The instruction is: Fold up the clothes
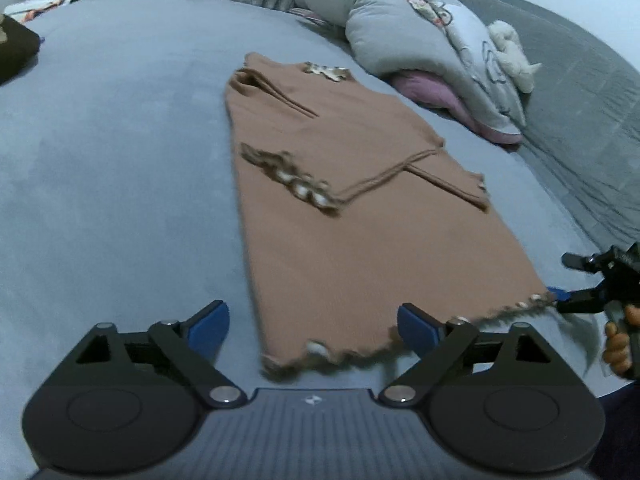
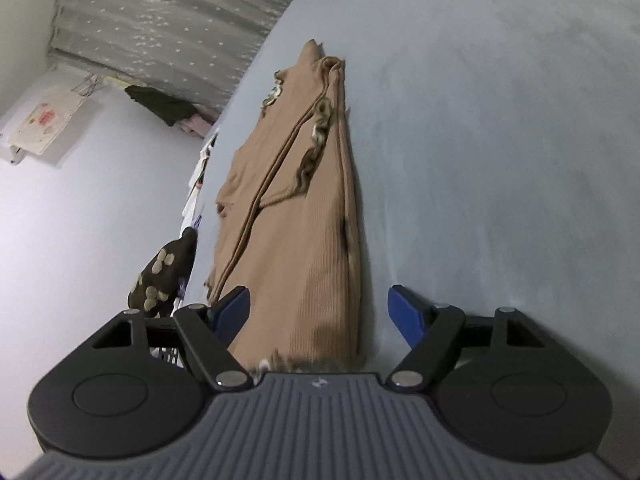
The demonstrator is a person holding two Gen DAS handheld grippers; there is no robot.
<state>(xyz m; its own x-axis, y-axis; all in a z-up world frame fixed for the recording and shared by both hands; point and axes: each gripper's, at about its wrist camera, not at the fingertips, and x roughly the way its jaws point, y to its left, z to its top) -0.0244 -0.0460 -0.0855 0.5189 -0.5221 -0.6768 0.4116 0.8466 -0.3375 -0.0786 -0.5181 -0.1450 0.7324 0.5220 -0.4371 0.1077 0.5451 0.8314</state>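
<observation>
One tan ribbed dress [image 1: 360,216], sleeves folded in

a tan ribbed garment [image 1: 352,216] lies flat on the bed, both sleeves folded in across its front, frilly patterned trim on cuffs and hem. its hem sits between the wide-apart fingers of the left tongs [image 1: 312,328]; the hem's far corner seems, through blur, to touch the right tongs [image 1: 560,300].
</observation>
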